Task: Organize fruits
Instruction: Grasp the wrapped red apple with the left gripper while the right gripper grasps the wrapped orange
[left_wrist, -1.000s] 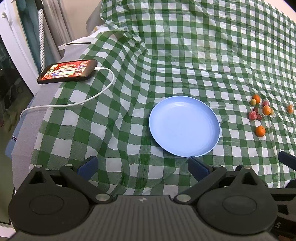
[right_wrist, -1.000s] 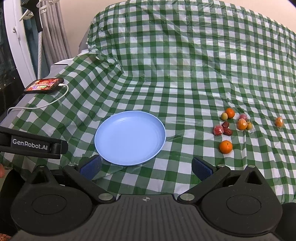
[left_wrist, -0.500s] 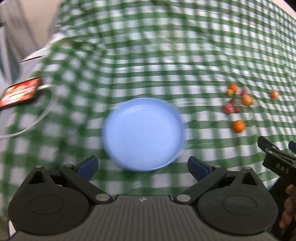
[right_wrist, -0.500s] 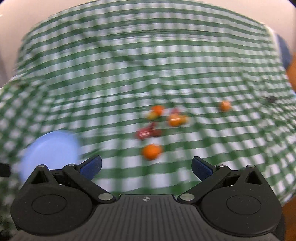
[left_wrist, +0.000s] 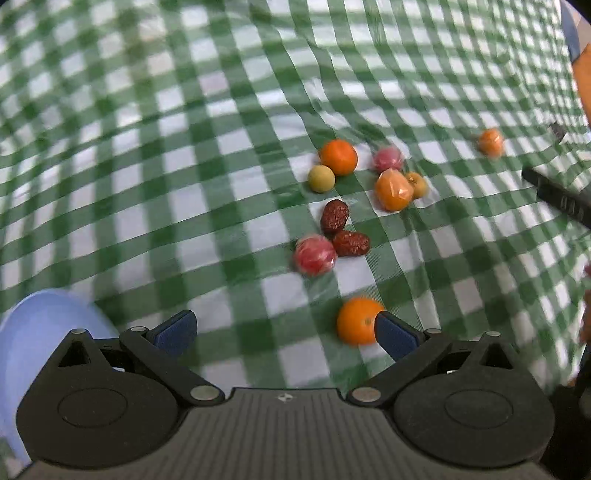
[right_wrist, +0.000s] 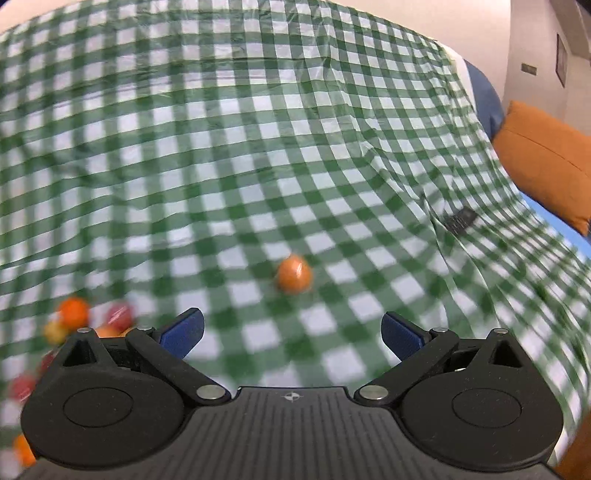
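Several small fruits lie on the green checked cloth. In the left wrist view my left gripper (left_wrist: 282, 328) is open and empty, with an orange (left_wrist: 356, 320) just inside its right finger. Beyond lie a red wrapped fruit (left_wrist: 314, 254), two dates (left_wrist: 334, 216), a yellow-green fruit (left_wrist: 321, 178), another orange (left_wrist: 338, 156) and a wrapped orange fruit (left_wrist: 393, 189). The blue plate (left_wrist: 40, 332) shows at lower left. My right gripper (right_wrist: 291, 334) is open and empty, facing a lone wrapped orange fruit (right_wrist: 294, 274) that also shows in the left view (left_wrist: 490, 141).
The other gripper's black body (left_wrist: 557, 197) enters the left wrist view at the right edge. An orange cushion (right_wrist: 546, 158) lies past the cloth's right edge. A small black object (right_wrist: 460, 220) sits on the cloth at the right.
Both grippers have swung right and moved closer to the fruits. The plate has slid to the left edge of the left view and out of the right view. Both stay open.
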